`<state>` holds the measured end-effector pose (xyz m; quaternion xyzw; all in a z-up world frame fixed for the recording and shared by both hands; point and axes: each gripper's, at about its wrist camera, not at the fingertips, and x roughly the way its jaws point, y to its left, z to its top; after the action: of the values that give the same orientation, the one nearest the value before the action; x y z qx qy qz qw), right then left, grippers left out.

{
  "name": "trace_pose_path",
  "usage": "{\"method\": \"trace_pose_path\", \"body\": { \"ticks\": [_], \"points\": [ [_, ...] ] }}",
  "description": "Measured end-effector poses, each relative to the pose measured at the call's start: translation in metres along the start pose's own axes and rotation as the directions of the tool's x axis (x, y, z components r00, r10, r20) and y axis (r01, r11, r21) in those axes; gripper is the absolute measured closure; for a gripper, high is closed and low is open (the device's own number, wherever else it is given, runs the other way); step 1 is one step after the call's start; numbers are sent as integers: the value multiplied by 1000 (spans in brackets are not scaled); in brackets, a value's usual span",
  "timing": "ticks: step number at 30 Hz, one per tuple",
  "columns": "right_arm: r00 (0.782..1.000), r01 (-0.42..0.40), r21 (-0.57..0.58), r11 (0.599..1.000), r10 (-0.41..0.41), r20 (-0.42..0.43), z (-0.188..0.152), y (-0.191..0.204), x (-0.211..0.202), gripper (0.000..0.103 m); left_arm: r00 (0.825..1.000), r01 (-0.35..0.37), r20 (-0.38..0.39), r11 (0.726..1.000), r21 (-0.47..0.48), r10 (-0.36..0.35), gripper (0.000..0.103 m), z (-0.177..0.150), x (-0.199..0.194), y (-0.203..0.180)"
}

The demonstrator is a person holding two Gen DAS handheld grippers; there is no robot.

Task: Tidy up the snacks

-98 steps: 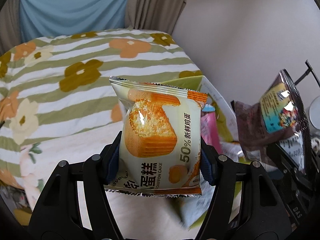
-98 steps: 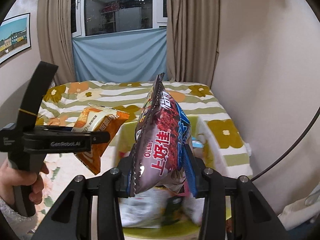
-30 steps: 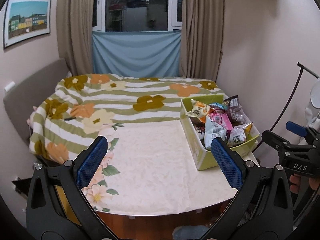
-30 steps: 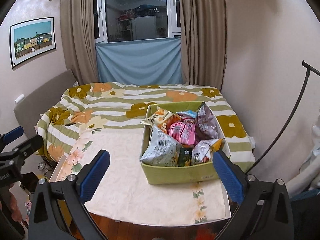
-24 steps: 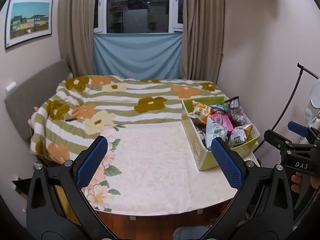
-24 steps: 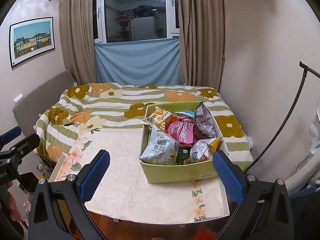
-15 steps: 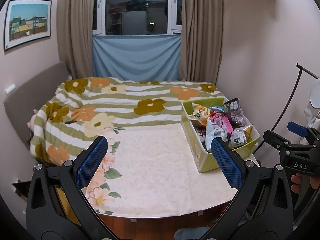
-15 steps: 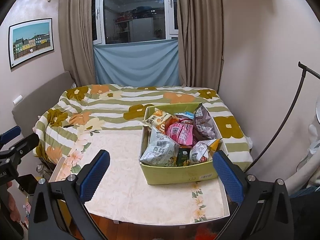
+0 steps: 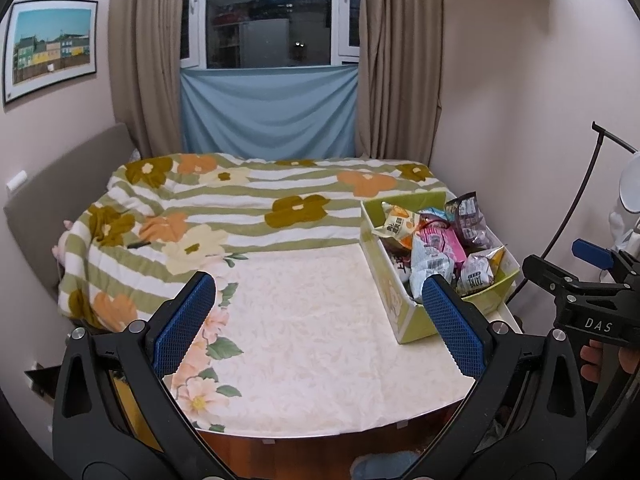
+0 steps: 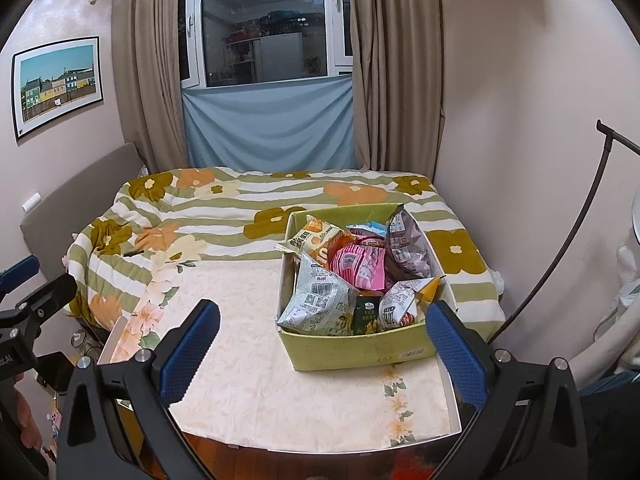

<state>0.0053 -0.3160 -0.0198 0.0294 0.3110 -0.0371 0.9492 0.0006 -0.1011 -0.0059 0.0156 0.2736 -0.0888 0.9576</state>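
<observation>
A green box [image 10: 360, 350] stands on the right part of the table and holds several snack packs. Among them are an orange chiffon cake pack [image 10: 316, 240], a pink pack [image 10: 362, 266], a dark Oishi bag [image 10: 406, 240] and a pale pack [image 10: 316, 298]. The box also shows in the left wrist view [image 9: 390, 292]. My left gripper [image 9: 318, 320] is open and empty, held back from the table's near edge. My right gripper [image 10: 320, 344] is open and empty, in front of the box.
The table has a cream floral cloth [image 9: 304, 320]. Behind it lies a bed with a green striped flower blanket [image 10: 224, 208]. A wall is close on the right, with a black lamp stand [image 10: 560, 240]. Curtains and a window are at the back.
Earlier each gripper was shut on a snack pack over the box. Now both are open and empty, pulled well back, and the cake pack and Oishi bag lie in the box.
</observation>
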Motion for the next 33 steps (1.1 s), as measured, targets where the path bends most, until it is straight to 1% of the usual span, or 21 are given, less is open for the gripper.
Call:
{"method": "trace_pose_path", "body": {
  "ticks": [4,10,24,29,33],
  "points": [
    [1000,2,1,1000,-2,-1,0,2,1,1,1000,1,-2,1000,2,-1,0,-1,2,0],
    [1000,2,9,1000,-2,2,-1,2,2,1,1000,26,0,1000,-12,-26,0,-2,3,6],
    [1000,12,-1,1000,-12,1,-4,9,1,1,1000,0,8,1000,-7,0,0,-7,-2,9],
    [1000,16,-2,1000,-16,-2,-5,9,2,1,999,-30,19,1000,-5,30,0,-7,-5,5],
    [1000,15,6,1000,-15,-9,-7,10,0,1,999,-18,38,1000,-6,18,0,-7,-8,4]
  ]
}}
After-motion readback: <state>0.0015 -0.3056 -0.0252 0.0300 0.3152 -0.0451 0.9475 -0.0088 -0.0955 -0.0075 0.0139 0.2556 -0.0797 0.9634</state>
